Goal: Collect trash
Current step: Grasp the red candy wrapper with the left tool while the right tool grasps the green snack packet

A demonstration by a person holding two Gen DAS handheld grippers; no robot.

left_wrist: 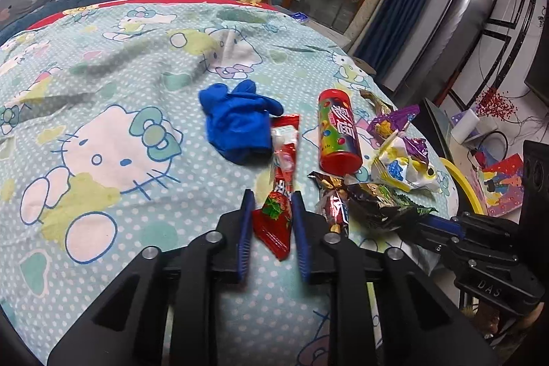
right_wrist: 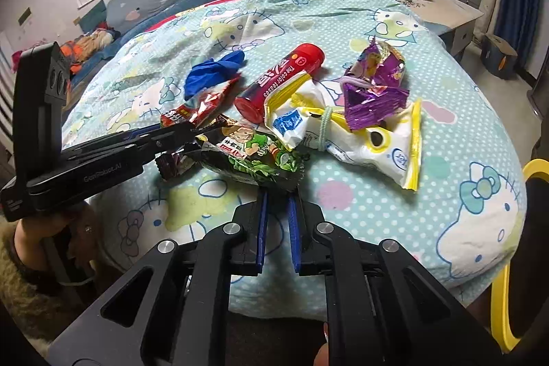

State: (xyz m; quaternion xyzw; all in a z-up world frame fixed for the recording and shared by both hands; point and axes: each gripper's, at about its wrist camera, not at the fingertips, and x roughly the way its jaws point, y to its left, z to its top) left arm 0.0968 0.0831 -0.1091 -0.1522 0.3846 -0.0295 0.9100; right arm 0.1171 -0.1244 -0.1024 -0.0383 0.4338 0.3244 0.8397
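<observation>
The left gripper [left_wrist: 272,199] grips the red strawberry wrapper [left_wrist: 279,191] at lower centre, while the right gripper [right_wrist: 277,194] clamps the green-black snack packet [right_wrist: 254,156].

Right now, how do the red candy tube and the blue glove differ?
The red candy tube is a rigid, printed cylinder lying on its side; the blue glove is plain, limp and crumpled flat. The glove touches the red strawberry wrapper between the left gripper fingers; the tube lies beside it. Both rest on the Hello Kitty cloth.
</observation>
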